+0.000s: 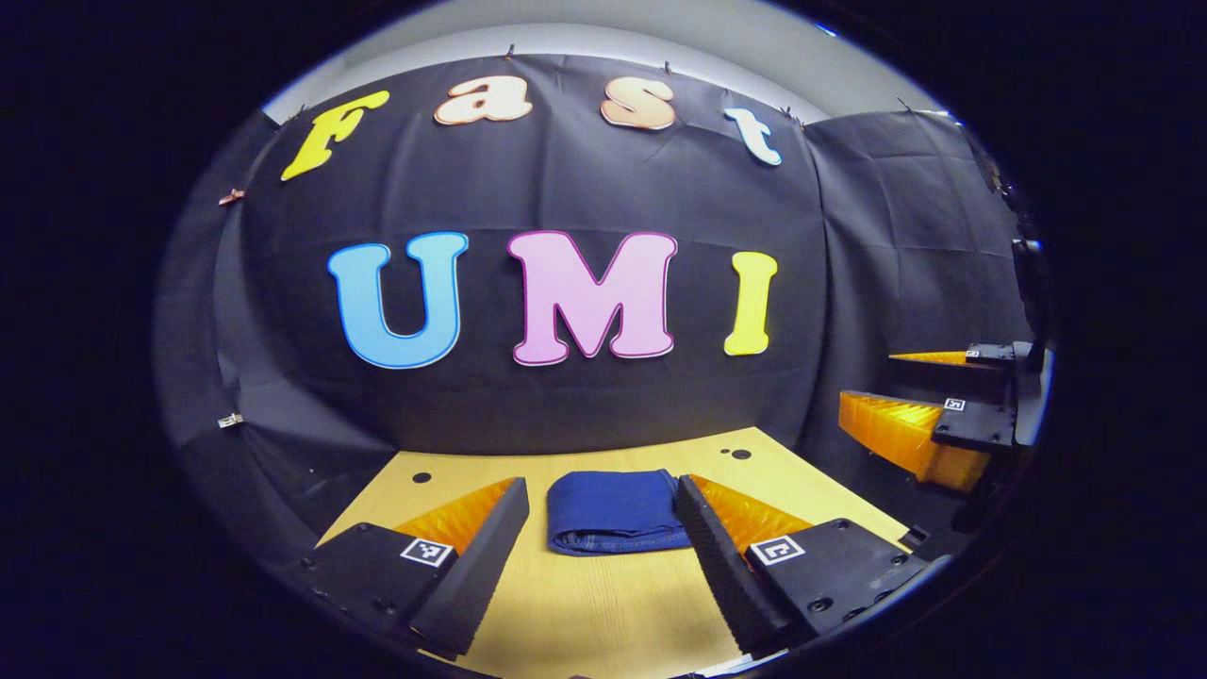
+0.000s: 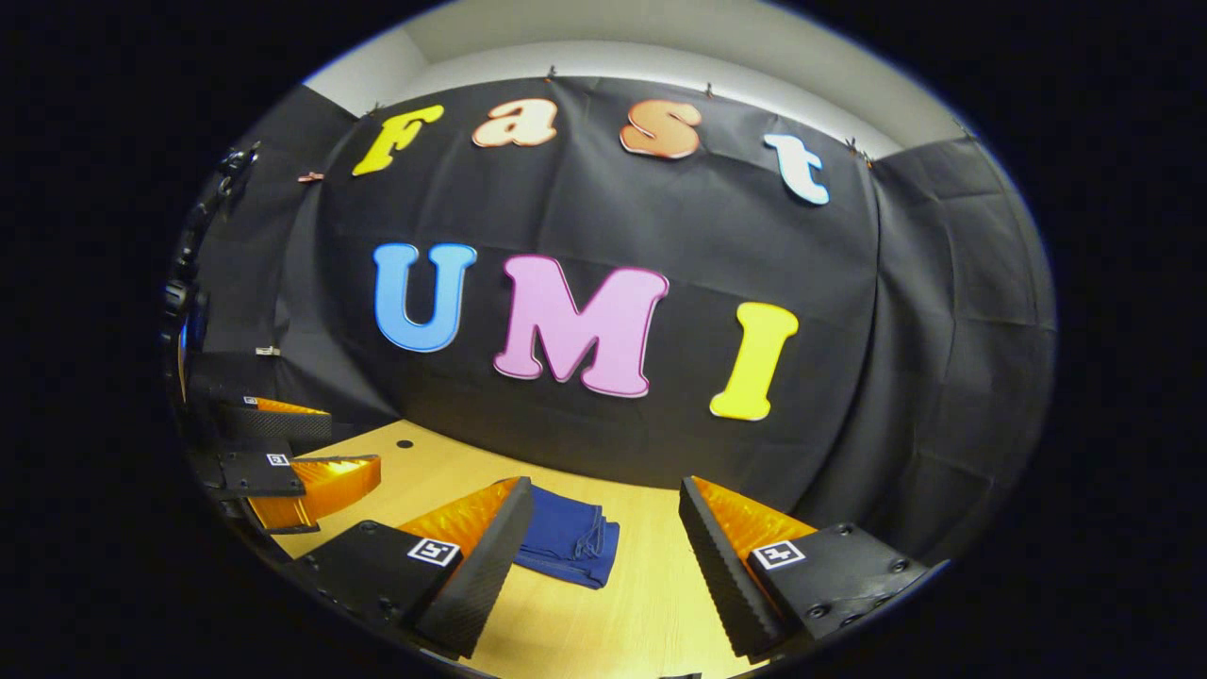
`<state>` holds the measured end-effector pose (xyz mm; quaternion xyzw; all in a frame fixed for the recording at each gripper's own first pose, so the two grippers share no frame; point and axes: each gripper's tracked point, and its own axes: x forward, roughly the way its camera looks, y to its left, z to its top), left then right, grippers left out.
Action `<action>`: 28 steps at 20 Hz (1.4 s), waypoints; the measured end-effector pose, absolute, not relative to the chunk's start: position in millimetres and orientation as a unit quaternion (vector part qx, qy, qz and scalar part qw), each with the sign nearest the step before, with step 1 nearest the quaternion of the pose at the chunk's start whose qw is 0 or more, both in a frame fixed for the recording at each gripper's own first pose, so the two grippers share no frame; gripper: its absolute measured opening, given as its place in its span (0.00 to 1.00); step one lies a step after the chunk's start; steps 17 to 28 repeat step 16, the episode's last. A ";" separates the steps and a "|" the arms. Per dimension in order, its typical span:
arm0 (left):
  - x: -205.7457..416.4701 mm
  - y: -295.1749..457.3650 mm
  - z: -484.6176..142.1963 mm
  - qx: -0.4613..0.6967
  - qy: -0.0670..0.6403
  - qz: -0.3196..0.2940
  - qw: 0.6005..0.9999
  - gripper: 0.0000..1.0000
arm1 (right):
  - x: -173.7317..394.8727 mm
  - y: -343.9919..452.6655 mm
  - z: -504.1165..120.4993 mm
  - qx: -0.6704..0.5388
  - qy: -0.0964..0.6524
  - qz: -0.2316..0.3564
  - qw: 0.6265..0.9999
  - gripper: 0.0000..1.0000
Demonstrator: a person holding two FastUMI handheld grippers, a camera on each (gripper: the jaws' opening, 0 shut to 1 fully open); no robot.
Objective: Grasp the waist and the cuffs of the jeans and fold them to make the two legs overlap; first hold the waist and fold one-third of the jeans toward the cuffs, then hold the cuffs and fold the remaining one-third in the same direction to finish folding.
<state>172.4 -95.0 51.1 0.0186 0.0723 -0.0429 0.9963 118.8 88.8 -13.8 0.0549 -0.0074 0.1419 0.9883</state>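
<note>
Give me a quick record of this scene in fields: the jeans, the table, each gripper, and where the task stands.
jeans: dark blue jeans folded into a compact stack, lying flat
table: light wooden table, with small dark holes near its far edge
left gripper: left gripper open, above the table, fingers either side of the jeans in its view, holding nothing
right gripper: right gripper open, holding nothing, jeans ahead to its left
task state: folding looks finished
</note>
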 end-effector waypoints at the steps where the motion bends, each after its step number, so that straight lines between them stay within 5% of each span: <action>1: 160.7 -90.0 63.0 0.027 0.060 -0.037 0.997 0.99 | 105.2 88.1 -3.9 0.053 -0.017 0.145 0.988 0.96; 11: 121.8 -83.5 127.6 -0.002 -0.004 -0.021 1.000 0.96 | 72.0 77.2 36.1 0.061 -0.068 0.143 0.985 0.96; 28: 116.5 -90.6 129.6 -0.022 -0.007 -0.021 1.000 0.98 | 63.8 72.8 45.6 0.056 -0.085 0.143 0.984 0.96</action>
